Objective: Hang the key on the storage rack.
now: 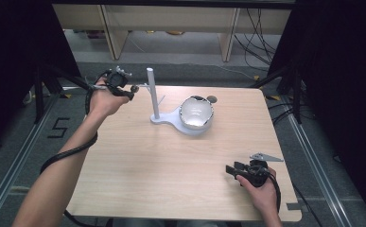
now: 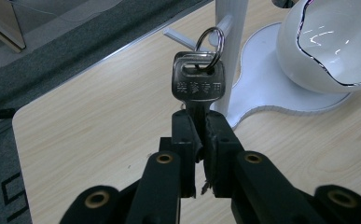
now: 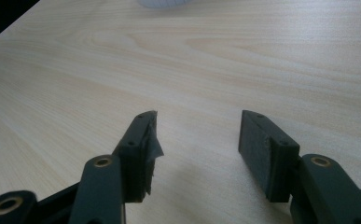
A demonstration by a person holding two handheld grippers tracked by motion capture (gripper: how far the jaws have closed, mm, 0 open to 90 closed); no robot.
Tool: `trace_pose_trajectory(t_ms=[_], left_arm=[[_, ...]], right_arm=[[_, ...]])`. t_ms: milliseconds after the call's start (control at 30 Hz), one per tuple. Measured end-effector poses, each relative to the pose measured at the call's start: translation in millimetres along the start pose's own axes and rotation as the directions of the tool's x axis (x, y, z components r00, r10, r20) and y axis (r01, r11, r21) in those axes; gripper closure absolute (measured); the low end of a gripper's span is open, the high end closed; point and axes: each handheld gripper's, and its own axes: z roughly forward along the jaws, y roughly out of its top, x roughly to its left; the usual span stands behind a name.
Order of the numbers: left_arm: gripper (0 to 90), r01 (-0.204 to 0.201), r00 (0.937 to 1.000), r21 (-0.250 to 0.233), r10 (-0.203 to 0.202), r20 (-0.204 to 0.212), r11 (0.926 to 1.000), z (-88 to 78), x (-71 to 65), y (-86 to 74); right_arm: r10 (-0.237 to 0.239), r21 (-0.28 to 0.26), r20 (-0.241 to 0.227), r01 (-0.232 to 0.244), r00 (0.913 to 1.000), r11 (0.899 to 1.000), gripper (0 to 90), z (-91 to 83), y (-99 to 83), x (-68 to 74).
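While the person's forearms come in from the bottom of the high view, a light wooden table (image 1: 138, 175) takes up most of it, with grey floor and shelf legs beyond its far edge. Near the far middle sits a white stand (image 1: 169, 118): flat curvy base, upright post (image 1: 152, 92), thin side pegs. A shiny white bowl (image 1: 196, 112) with a dark wavy rim rests on the base's right lobe, tilted toward the camera. Just behind the bowl lies a small dark round thing, too blurred to name.

Left hand (image 1: 106, 100) is raised at the table's far left corner, holding the left gripper (image 1: 132, 92), tips pointing at the post. In the left gripper view its jaws are pinched together on the blade of a silver key (image 2: 197, 84), head up, characters stamped on it. A metal ring (image 2: 211, 39) runs through the key's hole, just beside a peg (image 2: 222, 25) on the post; whether the ring is over the peg, can't tell.

Right hand (image 1: 261, 189) sits low near the table's near right corner with the right gripper (image 3: 197, 135); jaws spread well apart, nothing between them, just bare wood below.
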Motion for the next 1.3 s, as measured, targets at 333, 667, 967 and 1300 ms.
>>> trace_pose_trajectory(t_ms=[333, 667, 967, 1300], left_arm=[[82.8, -0.005, 0.9998, 0.064, 0.006, -0.018, 0.9979, 0.6, -8.8, 2.4], [82.7, -0.017, 0.9986, 0.11, 0.023, -0.048, 0.9937, 1.2, -15.8, 11.0], [82.7, -0.028, 0.9977, 0.124, 0.035, -0.059, 0.9919, 4.0, -22.3, 14.8], [82.7, -0.025, 0.998, 0.125, 0.032, -0.055, 0.9918, 9.0, -24.9, 15.3]], right_arm=[[-0.043, 0.0, 0.018, 0.043, 0.9989, 0.999, 47.7, -0.7, 0.8, -2.4], [-0.043, 0.0, 0.017, 0.043, 0.9989, 0.999, 47.7, -0.6, 0.7, -2.4], [-0.001, 0.0, 0.0, 0.001, 1.0, 1.0, 47.7, 0.0, 0.0, 0.1], [-0.001, 0.0, 0.001, 0.001, 1.0, 1.0, 47.7, 0.1, 0.0, 0.0]])
